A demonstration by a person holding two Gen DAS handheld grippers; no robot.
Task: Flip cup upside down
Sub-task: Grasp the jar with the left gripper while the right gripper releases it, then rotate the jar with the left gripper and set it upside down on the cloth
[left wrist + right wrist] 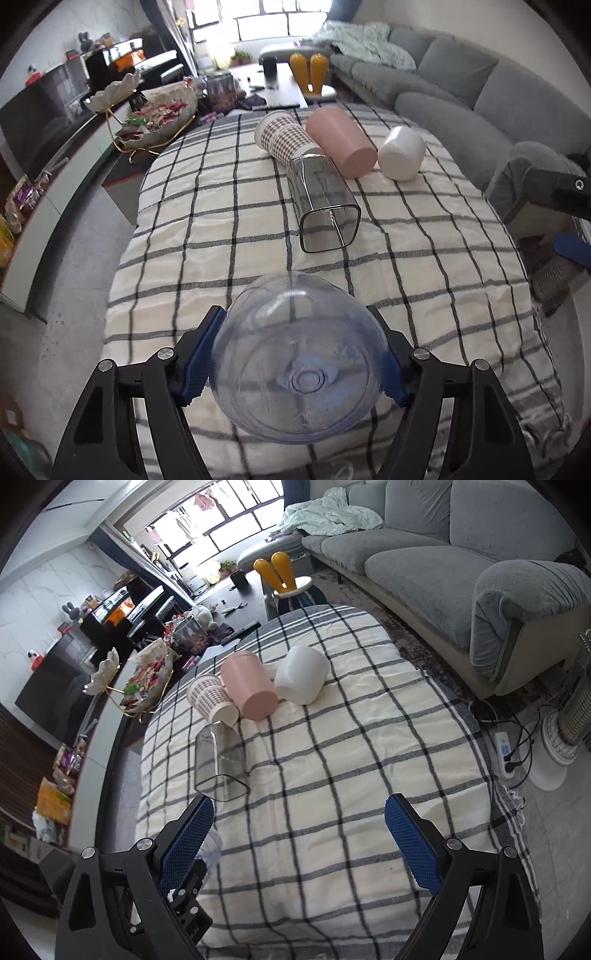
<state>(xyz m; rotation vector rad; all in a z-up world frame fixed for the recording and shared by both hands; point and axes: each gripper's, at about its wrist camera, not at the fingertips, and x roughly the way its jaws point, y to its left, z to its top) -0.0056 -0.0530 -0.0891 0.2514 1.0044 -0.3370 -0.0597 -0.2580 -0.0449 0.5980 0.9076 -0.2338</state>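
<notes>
Clear bluish cup (pixel 301 363) sits clamped sideways in left tongs (pixel 295 363).

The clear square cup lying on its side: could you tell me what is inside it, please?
Nothing shows inside the clear square cup; the checked tablecloth is visible straight through its walls. Its closed end sits against the houndstooth paper cup.
</notes>
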